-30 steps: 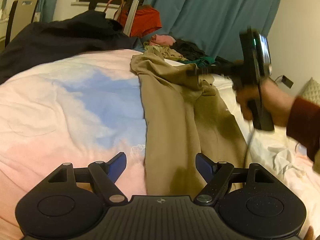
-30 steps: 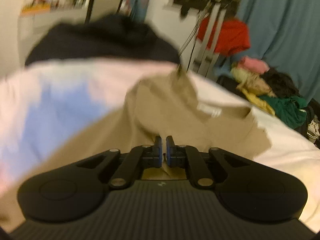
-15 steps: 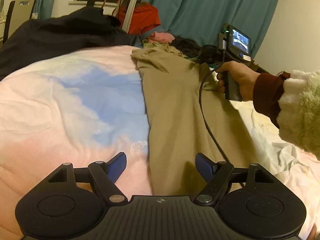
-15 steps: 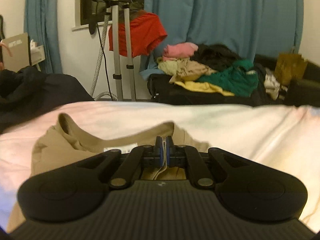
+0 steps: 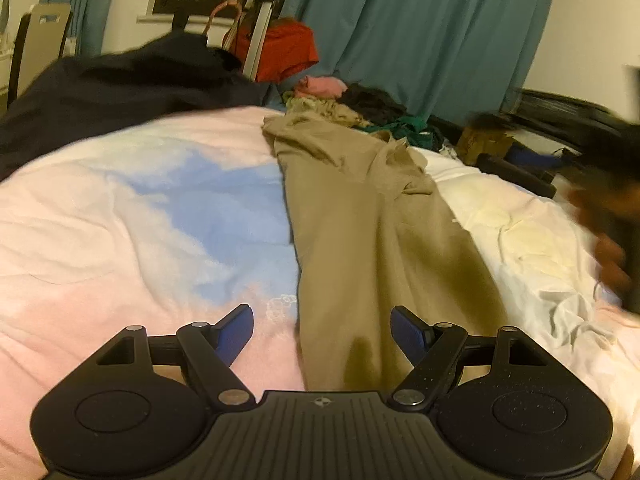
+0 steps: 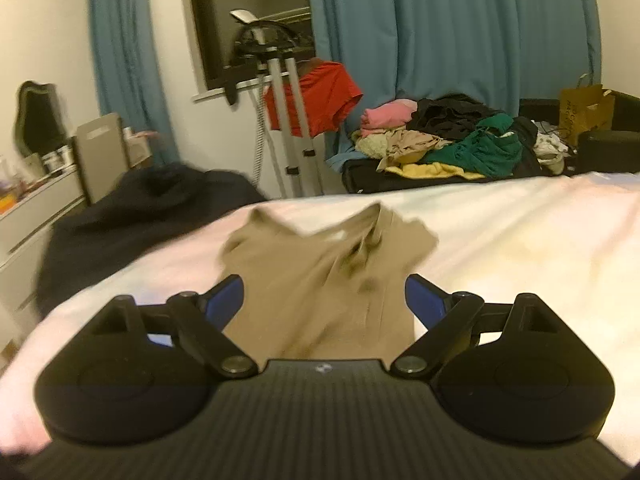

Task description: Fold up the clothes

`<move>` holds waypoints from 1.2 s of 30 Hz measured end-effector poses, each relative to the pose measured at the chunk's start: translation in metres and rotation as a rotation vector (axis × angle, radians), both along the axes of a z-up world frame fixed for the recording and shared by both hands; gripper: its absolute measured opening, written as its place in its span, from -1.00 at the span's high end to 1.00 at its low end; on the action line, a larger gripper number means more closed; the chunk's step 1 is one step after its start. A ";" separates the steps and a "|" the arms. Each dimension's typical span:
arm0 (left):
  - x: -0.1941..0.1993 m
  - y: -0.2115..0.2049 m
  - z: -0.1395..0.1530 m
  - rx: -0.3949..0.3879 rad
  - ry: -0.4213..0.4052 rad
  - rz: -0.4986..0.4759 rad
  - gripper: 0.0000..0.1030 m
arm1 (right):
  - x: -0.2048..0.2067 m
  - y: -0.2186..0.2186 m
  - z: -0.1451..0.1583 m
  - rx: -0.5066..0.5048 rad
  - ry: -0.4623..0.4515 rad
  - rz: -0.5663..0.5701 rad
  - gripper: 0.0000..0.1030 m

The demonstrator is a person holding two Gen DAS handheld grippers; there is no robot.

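A tan shirt point(image 5: 360, 216) lies folded lengthwise into a long strip on the bed, collar end far from me; it also shows in the right wrist view point(image 6: 320, 276). My left gripper point(image 5: 322, 330) is open and empty, hovering over the shirt's near hem. My right gripper point(image 6: 323, 298) is open and empty, just above the shirt's middle, facing the collar. In the left wrist view the right gripper and the hand that holds it are a dark blur point(image 5: 612, 216) at the right edge.
The bed has a pink, blue and white quilt point(image 5: 132, 216). A dark garment point(image 5: 120, 92) is heaped at the bed's far left. Beyond the bed stand a clothes steamer stand point(image 6: 280, 92), a red garment point(image 6: 320, 96) and a pile of mixed clothes point(image 6: 448, 140).
My right gripper has let go of the shirt near the collar, opened, and pulled back to the right. The shirt now lies flat. My left gripper stayed open in place.
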State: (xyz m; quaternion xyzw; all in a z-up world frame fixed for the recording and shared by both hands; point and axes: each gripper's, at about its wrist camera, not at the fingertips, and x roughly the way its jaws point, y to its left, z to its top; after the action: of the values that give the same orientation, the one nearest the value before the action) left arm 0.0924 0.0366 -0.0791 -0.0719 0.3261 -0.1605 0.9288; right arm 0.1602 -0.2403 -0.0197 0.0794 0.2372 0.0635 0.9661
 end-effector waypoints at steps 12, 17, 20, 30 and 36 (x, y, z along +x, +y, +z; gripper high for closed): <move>-0.073 0.011 0.029 -0.044 0.099 -0.008 -0.50 | -0.191 -0.021 -0.044 0.299 0.201 -0.018 -0.73; -0.072 0.035 0.008 -0.152 0.287 0.072 -0.44 | -0.196 -0.031 -0.078 0.434 0.336 -0.036 -0.72; -0.067 0.049 -0.006 -0.216 0.376 0.119 -0.40 | -0.193 -0.035 -0.097 0.510 0.415 -0.047 -0.62; -0.070 0.045 -0.011 -0.276 0.407 -0.007 -0.12 | -0.192 -0.043 -0.135 0.725 0.573 -0.054 -0.32; -0.084 0.049 -0.001 -0.319 0.373 -0.077 -0.09 | -0.203 -0.039 -0.138 0.827 0.610 0.002 -0.30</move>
State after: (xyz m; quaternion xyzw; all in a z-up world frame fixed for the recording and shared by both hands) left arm 0.0080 0.0858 -0.0800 -0.2334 0.4650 -0.2291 0.8227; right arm -0.0424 -0.2796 -0.1572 0.4694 0.4634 0.1267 0.7408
